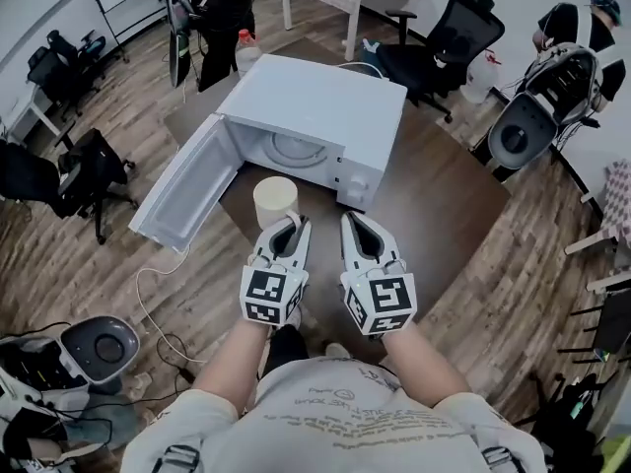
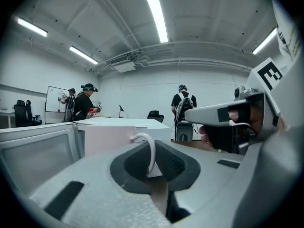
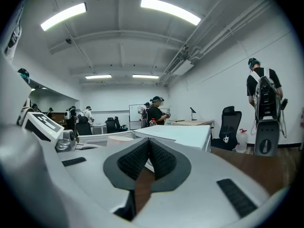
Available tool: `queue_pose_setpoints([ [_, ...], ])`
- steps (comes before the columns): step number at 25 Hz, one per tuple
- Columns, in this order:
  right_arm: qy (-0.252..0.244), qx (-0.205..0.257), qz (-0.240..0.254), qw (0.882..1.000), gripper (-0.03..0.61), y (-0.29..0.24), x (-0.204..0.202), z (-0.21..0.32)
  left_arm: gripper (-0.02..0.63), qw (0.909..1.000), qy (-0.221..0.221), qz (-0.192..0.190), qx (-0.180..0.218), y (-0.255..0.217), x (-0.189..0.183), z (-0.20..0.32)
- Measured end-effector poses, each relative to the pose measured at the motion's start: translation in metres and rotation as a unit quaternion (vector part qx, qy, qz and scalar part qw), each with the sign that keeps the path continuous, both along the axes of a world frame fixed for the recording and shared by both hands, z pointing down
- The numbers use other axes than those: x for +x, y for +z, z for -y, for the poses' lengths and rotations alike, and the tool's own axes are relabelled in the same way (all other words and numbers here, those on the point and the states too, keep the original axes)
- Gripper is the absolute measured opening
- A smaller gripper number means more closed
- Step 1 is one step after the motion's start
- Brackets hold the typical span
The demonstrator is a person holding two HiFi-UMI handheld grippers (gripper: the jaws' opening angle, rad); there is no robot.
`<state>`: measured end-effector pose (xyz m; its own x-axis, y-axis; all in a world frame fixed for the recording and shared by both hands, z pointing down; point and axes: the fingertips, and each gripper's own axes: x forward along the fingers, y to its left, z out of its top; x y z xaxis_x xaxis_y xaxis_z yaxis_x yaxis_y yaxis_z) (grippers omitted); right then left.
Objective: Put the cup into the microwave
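A cream cup (image 1: 275,201) stands on the brown table (image 1: 434,205), just in front of the white microwave (image 1: 325,101). The microwave's door (image 1: 187,185) hangs wide open to the left, and the glass turntable (image 1: 296,149) shows inside. My left gripper (image 1: 292,223) reaches the cup's near side. In the left gripper view the cup (image 2: 111,139) fills the middle, and my left gripper (image 2: 153,163) is shut on its thin handle (image 2: 151,148). My right gripper (image 1: 353,220) is beside it, shut and holding nothing, pads together (image 3: 149,156).
Black office chairs (image 1: 449,33) stand behind and right of the table, and another (image 1: 69,175) is at the left. A person (image 1: 222,8) stands behind the microwave. A white cable (image 1: 158,304) trails on the wooden floor below the door.
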<state>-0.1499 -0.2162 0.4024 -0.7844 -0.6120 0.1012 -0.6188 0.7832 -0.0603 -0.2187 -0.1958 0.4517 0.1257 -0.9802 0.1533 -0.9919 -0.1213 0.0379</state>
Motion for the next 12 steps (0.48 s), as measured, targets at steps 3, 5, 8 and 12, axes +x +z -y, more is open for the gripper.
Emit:
queue_pose_setpoints([
  [3, 0.012, 0.010, -0.009, 1.000, 0.015, -0.002, -0.018, 0.009, 0.035, 0.9997, 0.022, -0.002, 0.010, 0.007, -0.020, 0.022],
  [5, 0.019, 0.020, -0.021, 0.999, 0.015, -0.001, -0.028, 0.013, 0.035, 0.9993, 0.030, 0.003, 0.024, 0.015, -0.034, 0.036],
  [8, 0.032, 0.031, -0.054, 0.998, 0.015, 0.011, -0.039, 0.016, 0.035, 0.9984, 0.043, 0.007, 0.035, 0.031, -0.053, 0.055],
  [12, 0.052, 0.017, -0.070, 0.996, 0.015, 0.026, -0.048, 0.022, 0.034, 0.9970, 0.057, 0.004, 0.051, 0.046, -0.077, 0.078],
])
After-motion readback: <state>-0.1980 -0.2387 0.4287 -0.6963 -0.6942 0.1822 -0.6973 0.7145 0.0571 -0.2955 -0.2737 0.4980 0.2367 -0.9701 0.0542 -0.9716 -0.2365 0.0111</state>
